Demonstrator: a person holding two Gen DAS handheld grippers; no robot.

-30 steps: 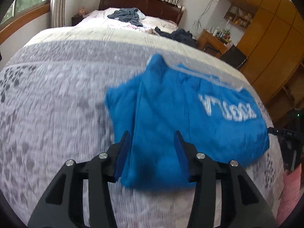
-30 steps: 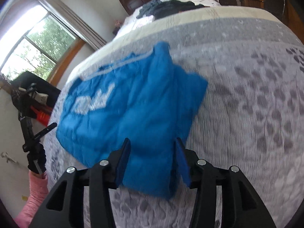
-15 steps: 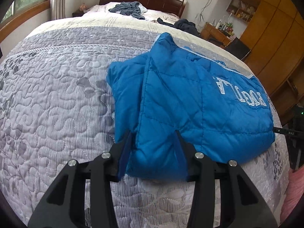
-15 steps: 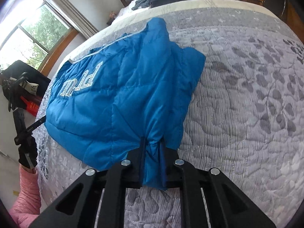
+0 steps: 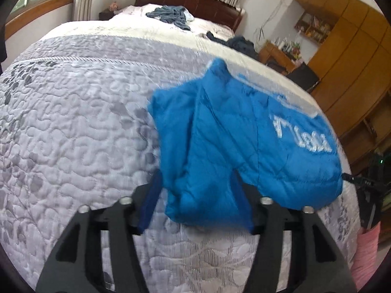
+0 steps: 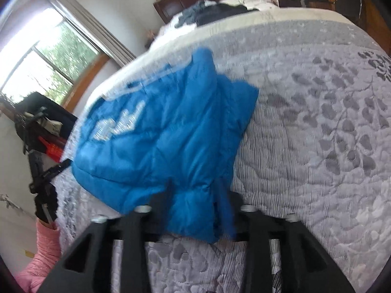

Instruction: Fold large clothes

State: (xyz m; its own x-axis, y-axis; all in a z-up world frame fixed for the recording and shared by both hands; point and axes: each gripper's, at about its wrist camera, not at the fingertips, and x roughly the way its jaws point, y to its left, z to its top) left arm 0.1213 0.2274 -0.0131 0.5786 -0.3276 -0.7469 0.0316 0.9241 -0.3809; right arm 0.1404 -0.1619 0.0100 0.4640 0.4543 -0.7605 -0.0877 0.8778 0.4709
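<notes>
- Between the left gripper (image 5: 195,200) fingers — near hem of the blue quilted jacket (image 5: 234,141), bunched and lifted; fingers stand apart around the bundle, and a real pinch cannot be told through the blur.
- Right gripper (image 6: 195,207) — fingers closer in, a gathered wad of the same hem between them, looks clamped on it.
- Jacket lies on the grey quilted bedspread (image 5: 73,127), already doubled over, white lettering (image 5: 300,134) up, far edge flat on the bed.
- Risk: uneven hold. If the left side is loose, that corner probably slides out on the lift and the fold skews.
- Risk: slick puffy fabric, thick bundle — layers may slip or spring back open.
- Risk: pulling toward the bed edge could drag the whole jacket off.
- Around: dark clothes pile (image 5: 171,17) near the headboard, well apart; wooden wardrobe (image 5: 349,56) to the side; pink sleeve (image 6: 46,249) low at the bed edge.
- Nothing on the bedspread blocks the fold path.
</notes>
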